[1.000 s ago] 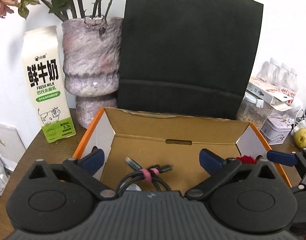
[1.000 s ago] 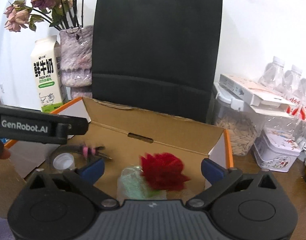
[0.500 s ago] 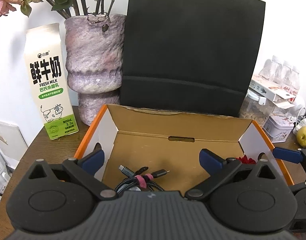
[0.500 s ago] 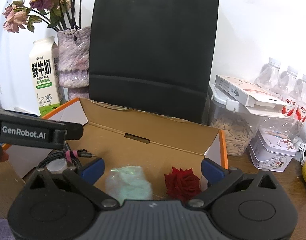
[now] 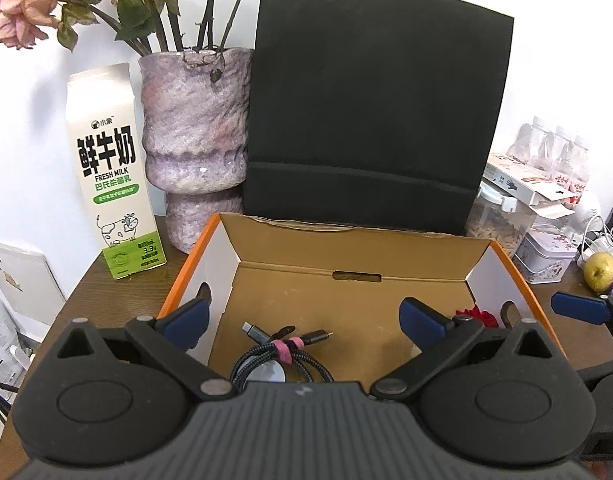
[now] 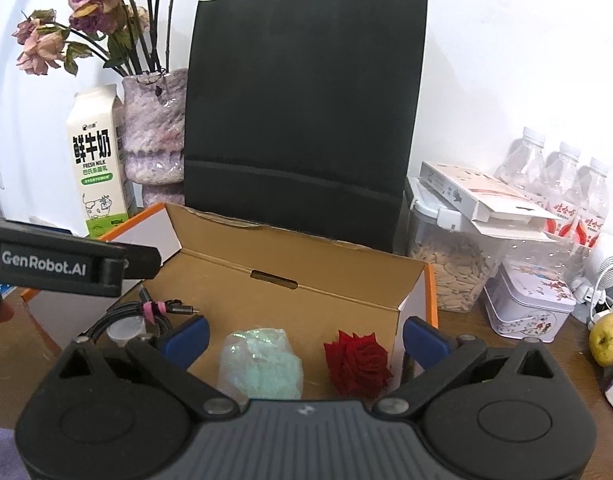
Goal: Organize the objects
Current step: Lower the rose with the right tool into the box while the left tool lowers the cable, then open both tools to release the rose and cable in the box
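Note:
An open cardboard box (image 5: 346, 256) (image 6: 306, 256) with orange edges stands on the brown table. Inside lie a coiled black cable (image 5: 280, 354) (image 6: 146, 312) tied with a pink strap, a small clear cup (image 6: 124, 330), a pale green wrapped bundle (image 6: 262, 364) and a red rose head (image 6: 356, 360) (image 5: 476, 316). My left gripper (image 5: 302, 322) hangs open above the box's near left part, over the cable. My right gripper (image 6: 304, 338) hangs open above the box's near right part, over the bundle and rose. Neither holds anything.
Behind the box stand a black paper bag (image 5: 370, 120), a purple vase (image 5: 194, 140) with dried flowers and a milk carton (image 5: 110, 176). At the right are a seed jar (image 6: 450, 268), a tin (image 6: 530, 308), water bottles (image 6: 562, 184) and a yellow-green fruit (image 6: 608, 338).
The red rose left my right gripper's reach and now lies in the box. Both grippers have drawn back and upward from the box.

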